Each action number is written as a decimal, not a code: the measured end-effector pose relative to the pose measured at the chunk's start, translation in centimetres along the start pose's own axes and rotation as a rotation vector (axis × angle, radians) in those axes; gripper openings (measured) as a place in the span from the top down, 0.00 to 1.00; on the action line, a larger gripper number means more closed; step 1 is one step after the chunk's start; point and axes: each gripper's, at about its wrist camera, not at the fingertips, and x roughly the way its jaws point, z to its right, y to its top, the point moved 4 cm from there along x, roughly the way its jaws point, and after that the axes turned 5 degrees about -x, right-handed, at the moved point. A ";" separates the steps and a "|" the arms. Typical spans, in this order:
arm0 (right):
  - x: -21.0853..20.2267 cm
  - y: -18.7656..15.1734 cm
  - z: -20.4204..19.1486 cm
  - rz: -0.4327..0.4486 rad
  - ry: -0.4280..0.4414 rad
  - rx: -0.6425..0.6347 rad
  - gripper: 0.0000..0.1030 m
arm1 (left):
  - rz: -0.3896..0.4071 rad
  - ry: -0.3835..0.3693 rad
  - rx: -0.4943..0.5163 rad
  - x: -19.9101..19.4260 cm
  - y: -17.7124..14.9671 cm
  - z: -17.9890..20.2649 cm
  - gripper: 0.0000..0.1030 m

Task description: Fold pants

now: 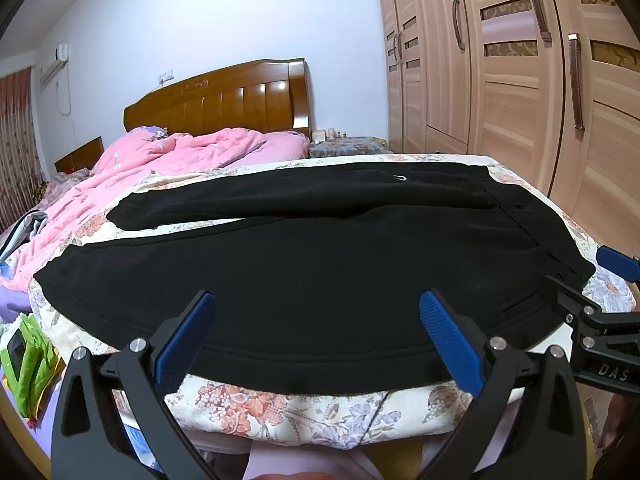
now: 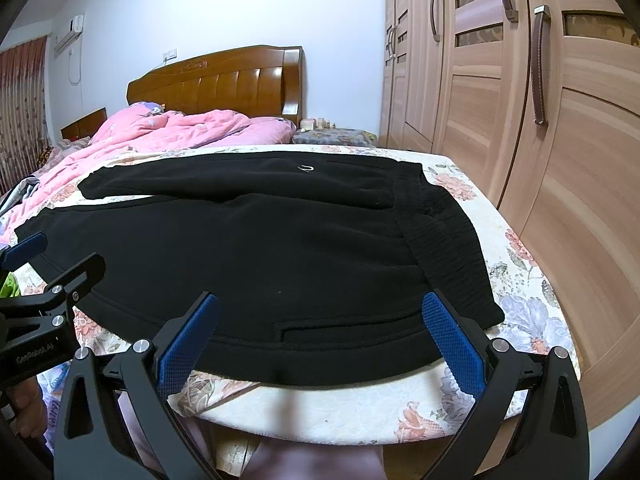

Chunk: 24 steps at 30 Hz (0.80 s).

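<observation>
Across the floral bedspread [image 1: 280, 408] at the bed's foot, one pair of black pants [image 1: 320, 264] lies flat, waistband toward the wardrobe [image 1: 520, 80] and two legs running away from it, the near leg's cuff partly hidden behind my left tongs in the right wrist view. My left tongs [image 1: 318, 340] and right tongs [image 2: 320, 340] both hang spread wide at the pants' near edge, pinching nothing, and whether any fingertip touches the cloth I cannot tell. Beyond the pants sit one pink quilt [image 1: 180, 160] and one wooden headboard [image 1: 224, 100], while small items on the nightstand are too tiny to name.
</observation>
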 end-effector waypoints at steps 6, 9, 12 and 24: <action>0.0 -0.2 -0.1 -0.003 0.003 0.003 0.04 | -0.002 0.002 -0.002 0.1 -0.1 0.0 0.01; 0.1 -0.2 -0.1 -0.004 0.003 0.003 0.05 | -0.002 0.001 -0.002 0.1 -0.1 0.0 0.01; 0.2 -0.2 -0.1 -0.006 0.006 0.006 0.05 | -0.006 0.002 -0.004 0.2 -0.1 0.0 0.01; 0.3 -0.4 -0.2 -0.013 0.013 0.009 0.05 | -0.015 0.003 -0.009 0.3 -0.3 -0.4 0.01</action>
